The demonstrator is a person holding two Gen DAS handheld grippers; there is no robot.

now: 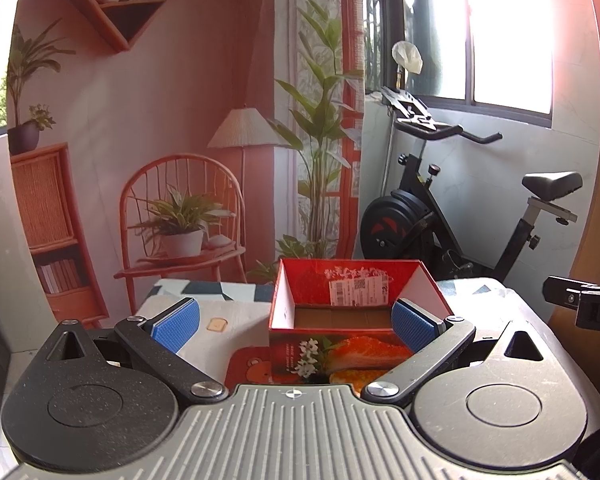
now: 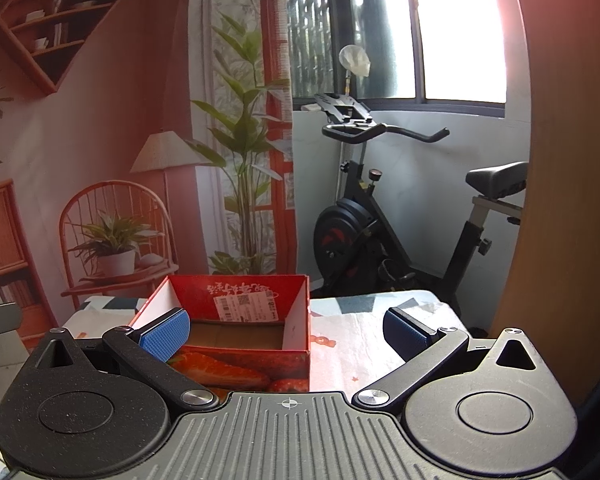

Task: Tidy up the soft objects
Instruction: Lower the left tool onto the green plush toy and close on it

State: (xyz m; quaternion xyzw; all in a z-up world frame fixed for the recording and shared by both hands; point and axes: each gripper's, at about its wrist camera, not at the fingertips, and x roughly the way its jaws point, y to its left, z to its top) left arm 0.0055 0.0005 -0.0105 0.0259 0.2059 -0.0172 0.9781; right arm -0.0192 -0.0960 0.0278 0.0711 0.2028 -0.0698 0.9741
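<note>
Both the left gripper (image 1: 294, 322) and right gripper (image 2: 286, 330) hover spread wide and unloaded, the red box (image 1: 352, 300) at twelve o'clock visibly empty, so sorting appears unstarted.

Red box (image 1: 352, 320): white shipping label (image 1: 358, 291) with barcode and QR code on inner back wall, print too small to read; white script above it illegible. Letter "D" on right gripper (image 1: 580, 300).

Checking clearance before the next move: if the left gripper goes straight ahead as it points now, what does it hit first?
Most likely the red box: it sits directly ahead of the left gripper, between the open jaws. Depth is unclear; a high path could pass over the near wall into the box's empty interior.
</note>
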